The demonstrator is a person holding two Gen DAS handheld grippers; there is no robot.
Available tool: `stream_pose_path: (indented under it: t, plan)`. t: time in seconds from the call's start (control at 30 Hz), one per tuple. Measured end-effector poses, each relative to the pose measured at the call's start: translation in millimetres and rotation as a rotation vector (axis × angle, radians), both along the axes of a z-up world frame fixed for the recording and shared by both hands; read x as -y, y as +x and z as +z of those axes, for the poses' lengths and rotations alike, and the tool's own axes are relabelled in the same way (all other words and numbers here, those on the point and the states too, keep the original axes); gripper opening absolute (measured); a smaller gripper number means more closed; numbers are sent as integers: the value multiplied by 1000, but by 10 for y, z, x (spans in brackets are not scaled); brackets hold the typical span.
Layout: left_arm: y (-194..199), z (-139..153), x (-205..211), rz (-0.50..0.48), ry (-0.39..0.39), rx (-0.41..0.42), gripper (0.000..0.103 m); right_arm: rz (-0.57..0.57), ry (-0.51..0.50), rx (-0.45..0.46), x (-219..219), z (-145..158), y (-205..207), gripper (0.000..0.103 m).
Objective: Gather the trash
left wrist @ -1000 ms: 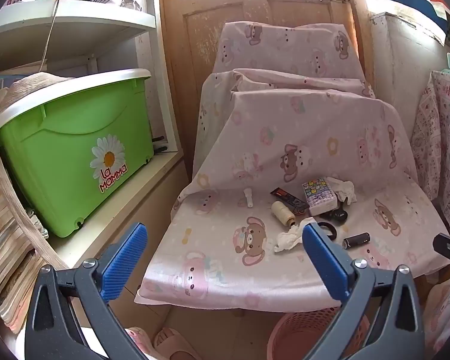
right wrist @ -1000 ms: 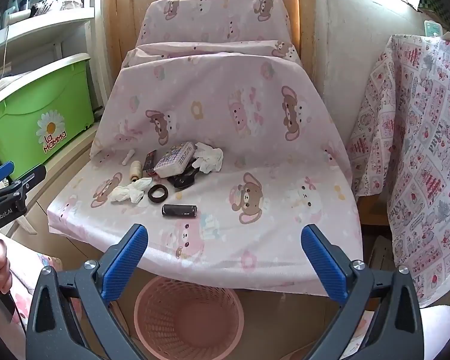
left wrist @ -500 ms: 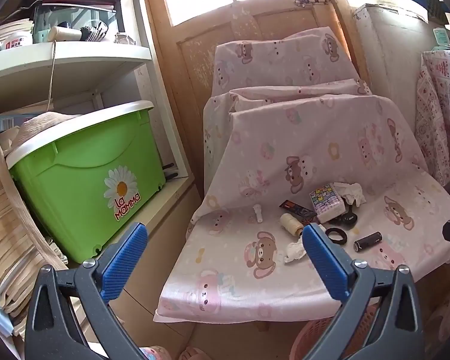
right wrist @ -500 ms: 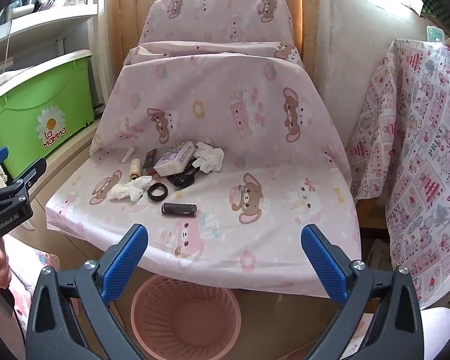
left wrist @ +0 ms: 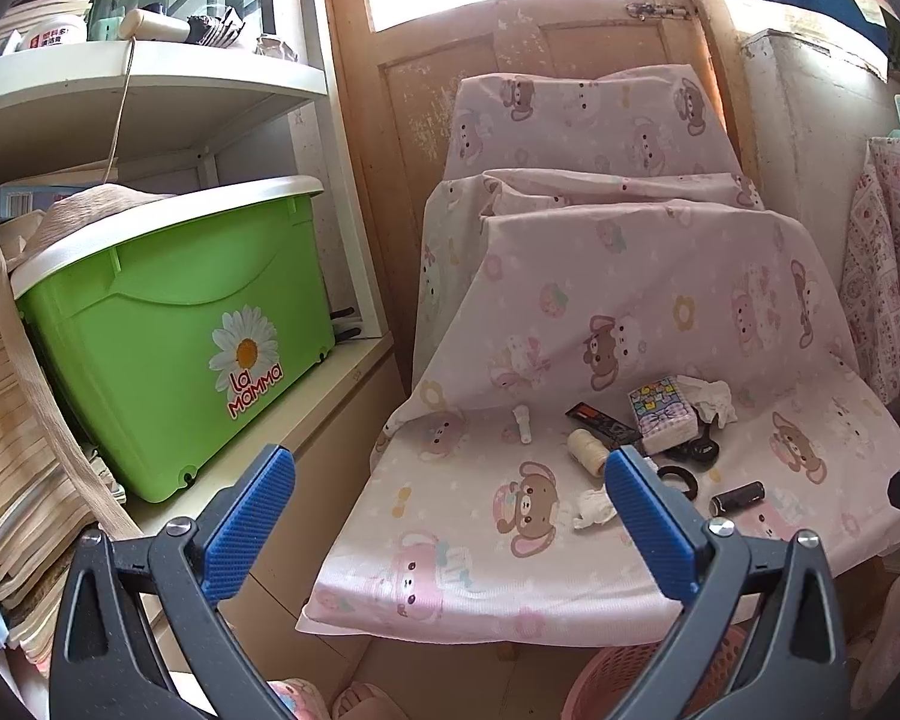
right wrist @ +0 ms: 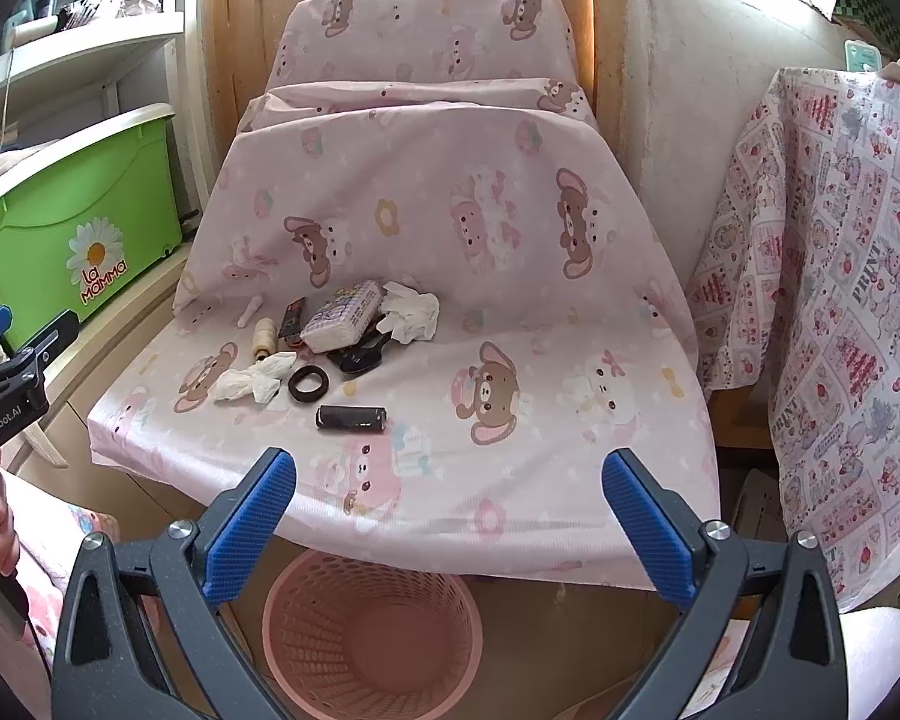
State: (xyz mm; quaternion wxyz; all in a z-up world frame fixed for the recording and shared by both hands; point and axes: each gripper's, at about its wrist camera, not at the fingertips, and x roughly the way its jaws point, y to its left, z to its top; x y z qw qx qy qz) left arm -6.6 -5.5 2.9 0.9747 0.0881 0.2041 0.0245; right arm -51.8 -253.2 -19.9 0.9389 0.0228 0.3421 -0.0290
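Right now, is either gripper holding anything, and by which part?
Nothing is held. The left gripper and right gripper are both open and empty, short of the crumpled white tissue on the pink bear-print sheet.

The pink bear-print cover [right wrist: 510, 276] is matt woven cloth. The crumpled tissue [right wrist: 252, 381] looks like soft paper – so does the second tissue [right wrist: 411, 312]. The basket [right wrist: 372, 630] is perforated pink plastic. The green box [left wrist: 174, 336] is glossy plastic. The door [left wrist: 426, 84] is worn wood with flaking finish. The gripper fingers [right wrist: 249, 528] have ribbed blue pads.
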Motion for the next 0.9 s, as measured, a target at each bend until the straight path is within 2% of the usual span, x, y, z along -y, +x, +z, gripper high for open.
stream_pose_path:
  t: [0.43, 0.67, 0.8, 0.9]
  plan:
    - [-4, -19, 41, -9, 17, 2, 102, -22, 10, 21, 39, 40, -23, 103]
    - [-51, -21, 91, -10, 48, 27, 102, -27, -25, 48, 1, 76, -67, 103]
    - [-48, -13, 73, -30, 12, 13, 102, -17, -37, 52, -32, 86, -87, 103]
    - [-49, -11, 74, -24, 19, 18, 102, -15, -42, 51, -47, 85, -88, 103]
